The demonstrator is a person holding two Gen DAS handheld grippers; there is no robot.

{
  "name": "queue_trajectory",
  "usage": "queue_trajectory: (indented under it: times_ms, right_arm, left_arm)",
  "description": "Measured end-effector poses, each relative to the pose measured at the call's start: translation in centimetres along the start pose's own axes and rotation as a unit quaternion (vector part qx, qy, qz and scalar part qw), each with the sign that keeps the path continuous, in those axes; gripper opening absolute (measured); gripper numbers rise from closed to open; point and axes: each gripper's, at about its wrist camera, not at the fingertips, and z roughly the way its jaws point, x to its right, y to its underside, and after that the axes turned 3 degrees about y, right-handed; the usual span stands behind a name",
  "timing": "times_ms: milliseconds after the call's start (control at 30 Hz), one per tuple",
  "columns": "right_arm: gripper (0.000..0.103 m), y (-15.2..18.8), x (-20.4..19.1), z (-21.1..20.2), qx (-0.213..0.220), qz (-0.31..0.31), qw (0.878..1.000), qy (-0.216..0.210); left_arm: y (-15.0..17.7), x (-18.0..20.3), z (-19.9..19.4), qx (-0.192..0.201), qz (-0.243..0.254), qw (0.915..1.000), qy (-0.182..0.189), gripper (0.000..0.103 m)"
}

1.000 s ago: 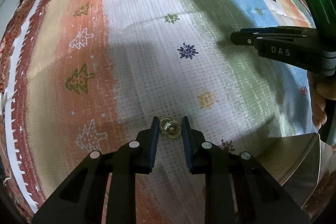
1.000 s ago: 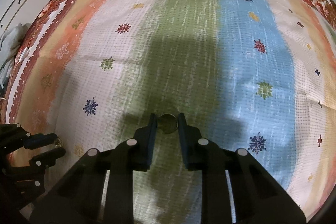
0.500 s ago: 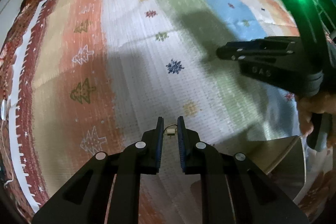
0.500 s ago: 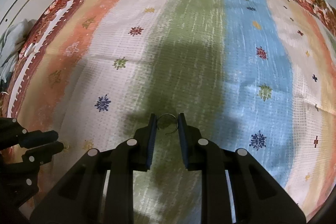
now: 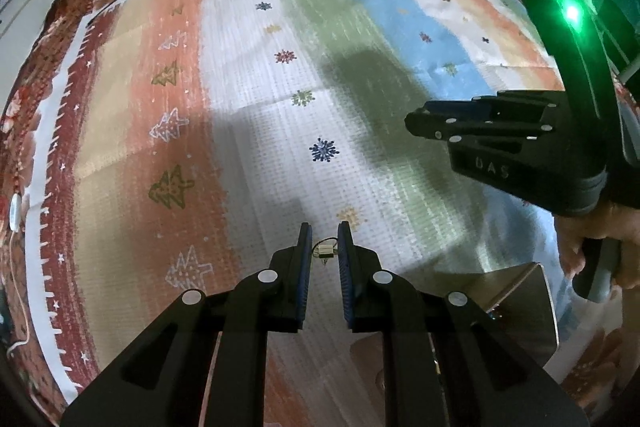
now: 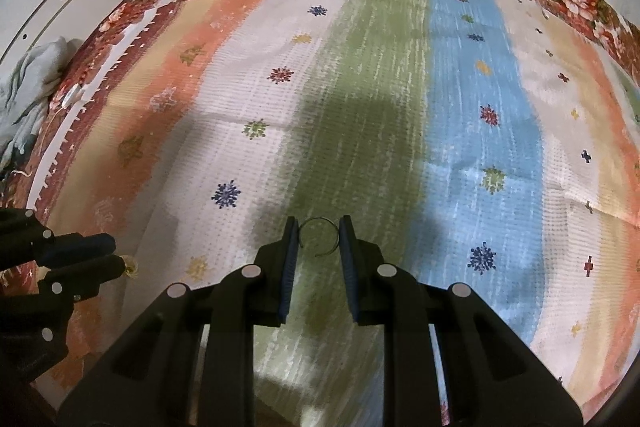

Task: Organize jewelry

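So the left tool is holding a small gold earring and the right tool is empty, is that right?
Not quite. The left tool does hold the small gold earring, but the right tool is not empty: the right wrist view shows a thin wire ring pinched between its pads.

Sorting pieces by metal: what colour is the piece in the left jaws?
Gold, a small earring, clearest in the left wrist view.

Both fisheye views are dim and warm-lit, bowing the striped cloth (image 6: 360,75) toward dark vignetted corners. Broad soft-edged shadows cross its middle. A green indicator light (image 5: 572,13) flares at upper right in the left wrist view, tinting the housing around it. The cloth weave looks slightly smeared; near gripper fingers stay sharp
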Motion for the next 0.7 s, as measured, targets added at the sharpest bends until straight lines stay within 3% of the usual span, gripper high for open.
queue_trajectory:
  times_ms: [700]
  right_arm:
    - [0.022,3.3,-0.1,-4.0,0.013,0.004,1.000,-0.001]
  left_arm:
    - [1.3,0.1,-2.5,0.022,-0.012,0.9996,0.010,0.013]
